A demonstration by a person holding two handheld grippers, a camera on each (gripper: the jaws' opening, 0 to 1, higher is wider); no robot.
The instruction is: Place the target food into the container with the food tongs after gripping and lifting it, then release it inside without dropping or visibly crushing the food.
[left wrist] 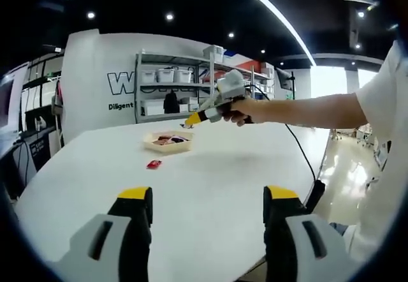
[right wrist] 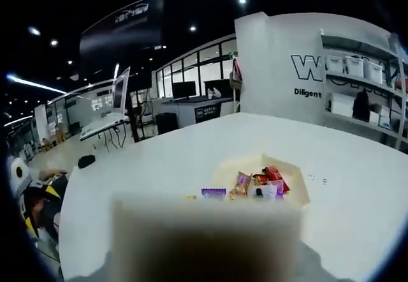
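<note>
White table (left wrist: pixel 210 186), big and rounded, takes most of both views. Beyond it at 12 o'clock, a white wall with dark lettering and a shelving rack (left wrist: pixel 185 84) of storage bins.

Left gripper view: the left gripper (left wrist: pixel 209 208) rises from 6 o'clock, its 2 yellow-tipped jaws well apart with nothing between them, hovering over bare table. The person's arm comes in from 3 o'clock, the hand (left wrist: pixel 239 111) holding the right gripper (left wrist: pixel 204 115) out over the table, yellow tip aimed toward 9 o'clock and slightly down. Its jaw state cannot be told from here.

Shallow cream tray (left wrist: pixel 168 142) sits at 11 o'clock from the left jaws, well apart from them, with small packets inside. 1 small red packet (left wrist: pixel 153 164) lies alone on the table just beside the tray, on its near side.

Right gripper view: a blurred pale block covers 6 o'clock, hiding the jaws. The tray (right wrist: pixel 296 189) lies just past it at 1 o'clock, holding orange, red and white packets (right wrist: pixel 264 183); a purple packet (right wrist: pixel 214 193) sits at its edge.

Judgement: the right gripper is much nearer the tray, above it and pointing down at it. No tongs can be made out, and which food is the target cannot be told.
</note>
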